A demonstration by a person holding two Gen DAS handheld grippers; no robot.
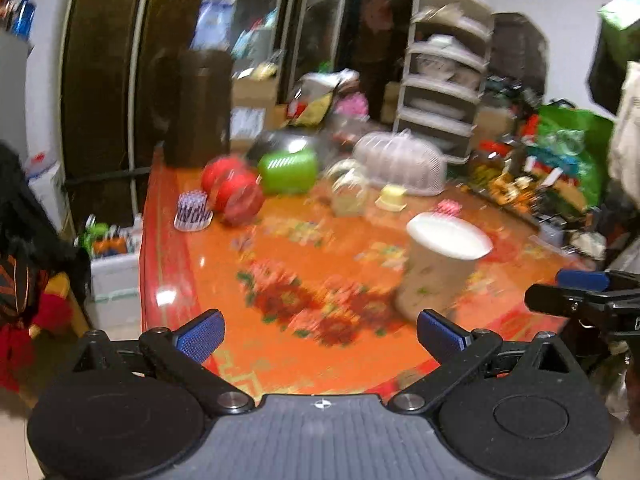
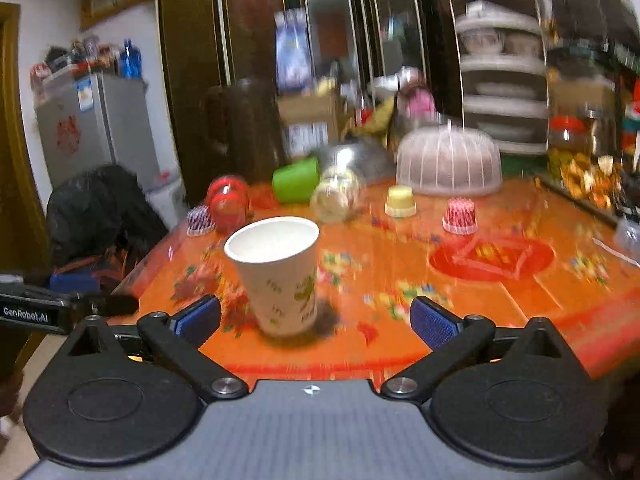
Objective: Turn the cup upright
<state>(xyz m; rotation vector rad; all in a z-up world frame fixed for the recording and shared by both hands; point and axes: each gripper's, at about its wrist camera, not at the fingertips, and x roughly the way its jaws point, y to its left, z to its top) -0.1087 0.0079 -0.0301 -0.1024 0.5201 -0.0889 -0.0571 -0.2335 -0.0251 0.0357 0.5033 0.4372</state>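
Note:
A white paper cup (image 2: 280, 272) with green print stands upright, mouth up, near the front edge of the orange floral table (image 2: 500, 300). It also shows in the left wrist view (image 1: 438, 268), right of centre. My right gripper (image 2: 316, 320) is open and empty, with the cup just ahead between its blue pads, not touching. My left gripper (image 1: 320, 334) is open and empty, with the cup just beyond its right pad (image 1: 440, 334). Both views are motion-blurred.
Further back on the table are a red jar (image 2: 228, 200), a green cup on its side (image 2: 296, 180), a clear jar on its side (image 2: 336, 196), small cupcake cups (image 2: 460, 216), and a mesh food cover (image 2: 450, 162). Cluttered shelves stand behind.

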